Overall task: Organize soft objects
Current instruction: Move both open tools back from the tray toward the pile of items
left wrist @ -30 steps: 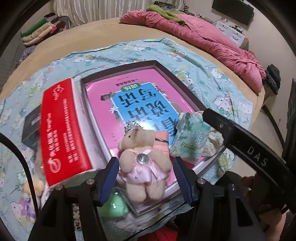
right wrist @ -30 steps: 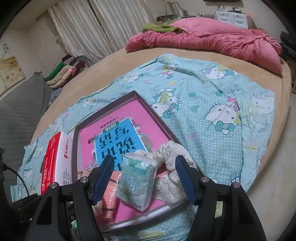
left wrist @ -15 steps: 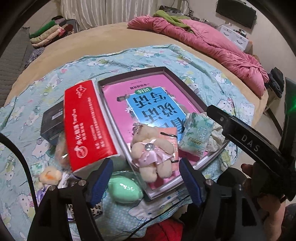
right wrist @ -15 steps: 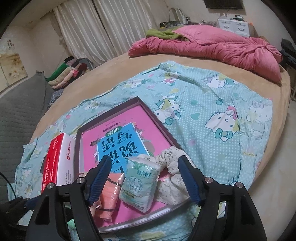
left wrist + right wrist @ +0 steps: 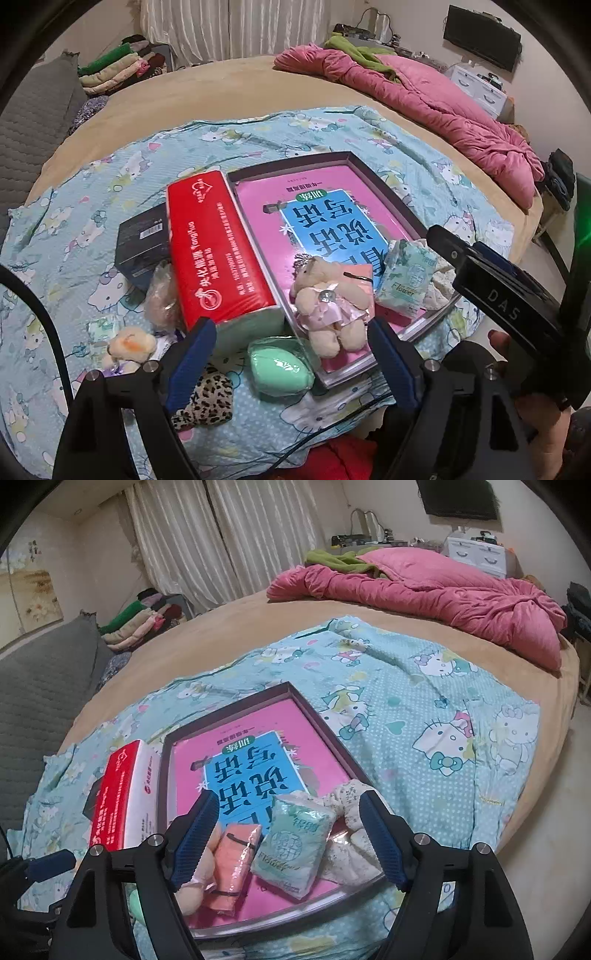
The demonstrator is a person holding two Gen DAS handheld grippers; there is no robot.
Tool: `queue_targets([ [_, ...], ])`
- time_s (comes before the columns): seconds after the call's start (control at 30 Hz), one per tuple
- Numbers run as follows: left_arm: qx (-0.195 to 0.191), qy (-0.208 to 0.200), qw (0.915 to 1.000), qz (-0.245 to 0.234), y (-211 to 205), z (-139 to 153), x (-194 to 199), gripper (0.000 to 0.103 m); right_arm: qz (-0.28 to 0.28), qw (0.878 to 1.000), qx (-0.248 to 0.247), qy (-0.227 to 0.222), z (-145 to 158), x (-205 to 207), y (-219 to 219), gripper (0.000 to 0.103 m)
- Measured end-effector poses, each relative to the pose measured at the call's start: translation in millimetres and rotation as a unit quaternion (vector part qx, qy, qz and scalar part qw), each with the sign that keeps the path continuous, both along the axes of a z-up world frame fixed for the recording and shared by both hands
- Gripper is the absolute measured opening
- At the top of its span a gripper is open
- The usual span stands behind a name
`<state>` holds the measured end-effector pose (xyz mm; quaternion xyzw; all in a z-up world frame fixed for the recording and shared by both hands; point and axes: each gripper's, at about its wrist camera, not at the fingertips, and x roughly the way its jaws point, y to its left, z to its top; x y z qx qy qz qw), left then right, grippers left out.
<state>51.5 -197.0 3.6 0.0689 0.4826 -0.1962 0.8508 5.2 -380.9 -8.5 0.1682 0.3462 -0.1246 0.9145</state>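
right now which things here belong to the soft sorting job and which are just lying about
Job:
beige teddy bear in pink dress
mint-green tissue pack
green egg-shaped sponge
leopard-print fabric piece
dark-rimmed shallow box

Lying about:
red tissue carton
small black box
crumpled pink quilt

Left gripper (image 5: 291,354): jaws wide apart and just been opening, nothing gripped, tilted steeply downward.
Right gripper (image 5: 288,834): jaws wide, just been opening, nothing gripped, angled downward.
Right hand (image 5: 532,417): wrapped around its handle.

Left tongs (image 5: 291,360), just opened, hover empty above teddy bear (image 5: 328,302).
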Motion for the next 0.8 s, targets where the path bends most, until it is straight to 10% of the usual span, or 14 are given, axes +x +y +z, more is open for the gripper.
queue_targets([
  [0.8,-0.010,-0.018,0.9989,0.043,51,23,-8,0.085,0.069,0.997,-0.029,-0.009,37,-9,51,0.080],
])
